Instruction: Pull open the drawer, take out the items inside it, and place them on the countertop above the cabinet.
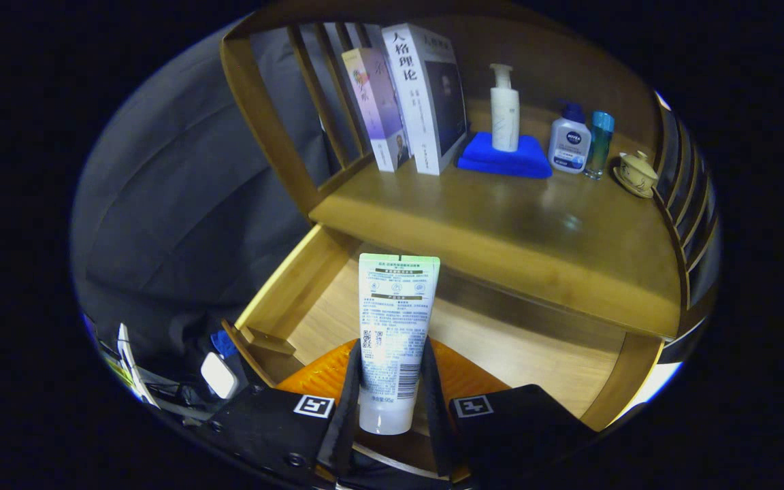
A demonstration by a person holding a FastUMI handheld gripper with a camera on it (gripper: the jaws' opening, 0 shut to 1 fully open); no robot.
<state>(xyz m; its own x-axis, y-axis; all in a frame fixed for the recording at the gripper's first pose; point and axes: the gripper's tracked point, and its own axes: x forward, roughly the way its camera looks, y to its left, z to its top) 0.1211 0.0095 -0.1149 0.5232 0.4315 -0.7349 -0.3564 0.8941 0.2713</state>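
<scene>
The gripper [390,381] is closed on a white tube [395,327]: both fingers [350,388] press on its lower body from either side, with the jaws narrowed to the tube's width. The tube's long axis runs forward along the fingers, its flat crimped end pointing away from the gripper toward the front edge of the countertop [501,224]. The tube is held above the open drawer [501,347], whose wooden floor shows below it together with an orange item [463,378] lying at the drawer's near end, just behind the fingers.

The countertop lies ahead of and above the tube. Its back edge carries two books [412,102], a blue cloth [504,156] with a pump bottle [504,109] on it, two further bottles [579,143] and a small lidded cup [637,173] near the right corner. The front strip is bare, so placement there is judged to require lifting the tube clear of the front edge
</scene>
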